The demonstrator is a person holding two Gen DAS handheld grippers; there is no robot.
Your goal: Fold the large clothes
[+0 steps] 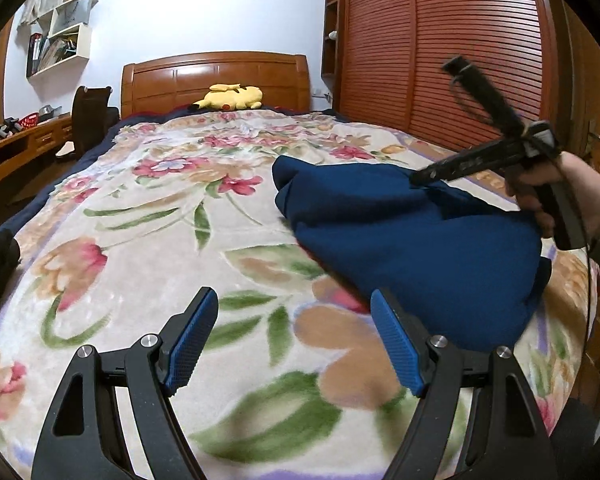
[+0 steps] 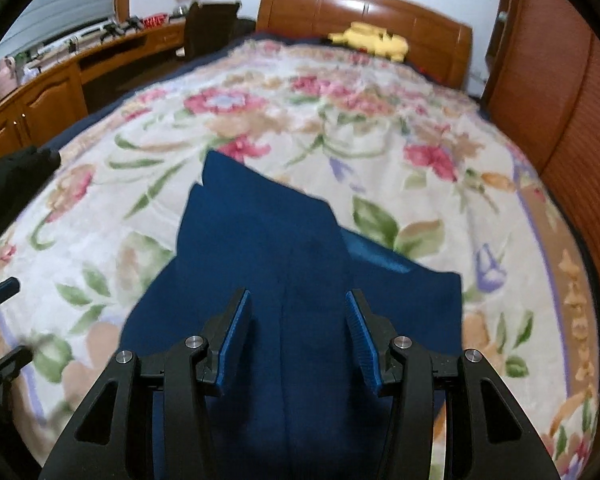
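On the wall to the left I see white box shelves holding books and papers; individual items are too small to identify. A red basket sits on the wooden tabletop along the left wall; its contents cannot be read.

The task item is a dark blue garment, lying on the floral blanket that covers the bed, toward the right side and the near end. In the right wrist view the garment is partly folded: a raised ridge runs along its middle, a layer lies doubled over at the far end, and a shinier blue strip shows at its right edge. A yellow plush toy rests at the headboard, well apart from the garment.

My left claw stands wide apart over bare blanket, holding nothing; its right finger is just beside the garment's near edge. My right claw is partly apart, straddling the central ridge, directly over the cloth. In the left wrist view its tip meets the top of the raised cloth, gripped by a hand. I cannot tell whether its pads pinch the fabric.
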